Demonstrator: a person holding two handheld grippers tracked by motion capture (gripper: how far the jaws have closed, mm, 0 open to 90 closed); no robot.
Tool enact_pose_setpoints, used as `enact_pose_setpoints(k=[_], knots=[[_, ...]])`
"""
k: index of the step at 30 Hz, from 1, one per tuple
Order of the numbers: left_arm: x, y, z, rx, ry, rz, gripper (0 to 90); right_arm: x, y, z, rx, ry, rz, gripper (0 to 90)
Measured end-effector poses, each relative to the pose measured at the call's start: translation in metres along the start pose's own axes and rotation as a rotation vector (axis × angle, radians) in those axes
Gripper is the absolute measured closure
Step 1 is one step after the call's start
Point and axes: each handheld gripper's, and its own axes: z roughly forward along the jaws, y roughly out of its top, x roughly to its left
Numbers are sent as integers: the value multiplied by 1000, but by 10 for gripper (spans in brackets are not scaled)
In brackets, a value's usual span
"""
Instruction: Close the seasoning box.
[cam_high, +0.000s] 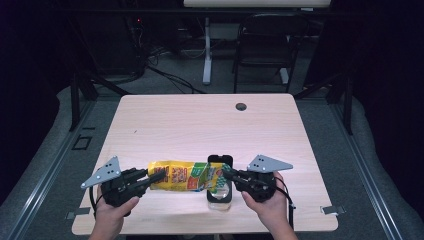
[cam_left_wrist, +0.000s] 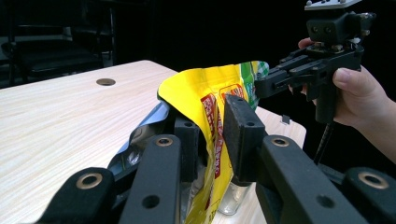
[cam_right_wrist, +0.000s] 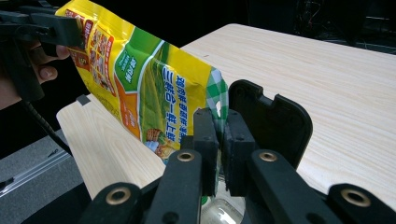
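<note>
A yellow and green snack pouch (cam_high: 180, 176) (cam_left_wrist: 205, 93) (cam_right_wrist: 140, 84) hangs level above the table's front edge, held at both ends. My left gripper (cam_high: 156, 176) (cam_left_wrist: 212, 126) has the pouch's left end between its pads and is shut on it; silver lining shows beside the left jaw. My right gripper (cam_high: 226, 173) (cam_right_wrist: 219, 126) is shut on the green checked corner at the right end. Under that corner stands a clear container (cam_high: 220, 197) (cam_right_wrist: 219, 212) with its black lid (cam_high: 220, 160) (cam_right_wrist: 275, 121) flipped up behind. A hand holds each gripper.
The light wooden table (cam_high: 200, 125) has a round cable hole (cam_high: 241, 106) (cam_left_wrist: 105, 81) near its far edge. Beyond the table stand a dark chair (cam_high: 265, 40) and a white desk leg (cam_high: 207, 50). The floor around is dark grey.
</note>
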Motion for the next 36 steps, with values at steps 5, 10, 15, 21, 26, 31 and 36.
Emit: enact_pose_setpoints(k=[5, 10, 15, 21, 26, 31, 36], knots=[[0, 1, 1, 0, 3, 4, 770, -1, 0, -1, 2, 0, -1, 855], [-1, 3, 3, -5, 6, 5, 770, -2, -1, -1, -1, 2, 7, 855], [-1, 3, 5, -7, 0, 5, 770, -3, -1, -2, -7, -2, 9, 852], [-2, 5, 6, -4, 0, 7, 771, -4, -1, -3, -9, -2, 15, 848], [-2, 6, 7, 0, -3, 10, 771, -5, -1, -3, -13, -9, 17, 847], [0, 8, 8, 4, -4, 11, 774, -6, -1, -3, -12, -14, 19, 847], [-1, 11, 12, 7, -5, 18, 775, -6, -1, -3, -25, -21, 26, 841]])
